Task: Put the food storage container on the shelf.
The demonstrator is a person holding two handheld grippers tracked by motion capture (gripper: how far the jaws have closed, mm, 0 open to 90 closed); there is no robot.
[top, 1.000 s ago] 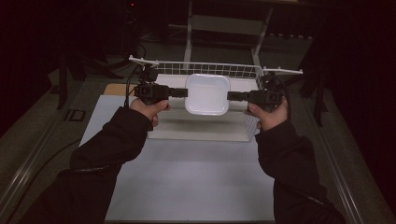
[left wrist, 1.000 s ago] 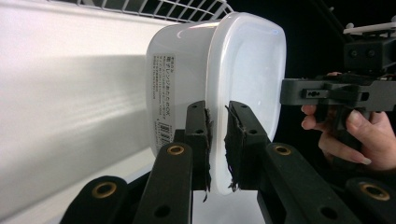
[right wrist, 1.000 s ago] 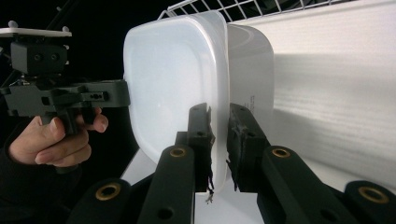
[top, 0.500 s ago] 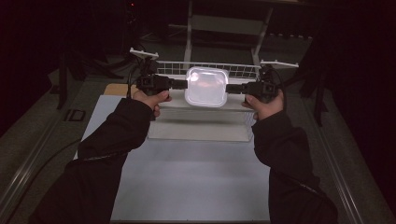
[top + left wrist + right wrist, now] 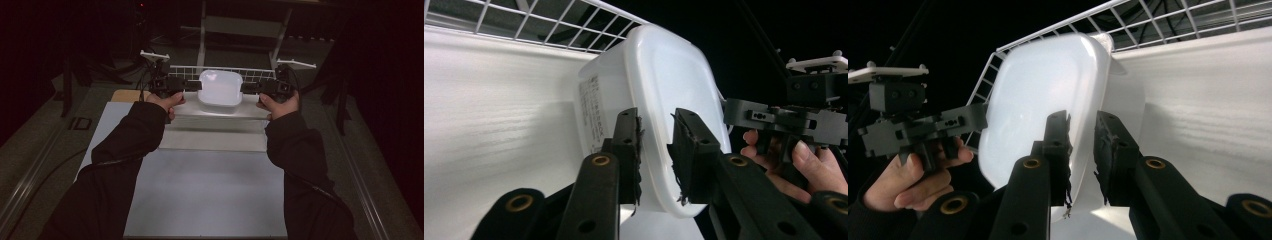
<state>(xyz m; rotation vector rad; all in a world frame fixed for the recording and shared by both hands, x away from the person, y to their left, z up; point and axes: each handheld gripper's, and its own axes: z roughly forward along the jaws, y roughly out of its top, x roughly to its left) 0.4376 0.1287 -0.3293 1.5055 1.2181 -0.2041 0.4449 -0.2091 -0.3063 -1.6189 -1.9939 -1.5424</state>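
A white plastic container (image 5: 220, 90) with a lid rests on a white shelf (image 5: 220, 114) in front of a wire rack (image 5: 255, 74). My left gripper (image 5: 196, 85) is at its left side and my right gripper (image 5: 246, 87) at its right. In the left gripper view the container's rim (image 5: 659, 165) runs between the left gripper's (image 5: 656, 120) jaws, which have just been opening, with a gap at the pads. In the right gripper view the rim (image 5: 1082, 150) likewise passes between the right gripper's (image 5: 1082, 120) jaws, also just opened and standing off it.
A pale mat (image 5: 210, 190) covers the table between the person's dark sleeves. The wire rack (image 5: 549, 25) stands right behind the container. A tan board corner (image 5: 122, 95) lies at the left, and a dark floor surrounds the table.
Both grippers carried the container away from the person to the wire rack and down onto the white shelf. The jaws on both sides have since parted slightly.
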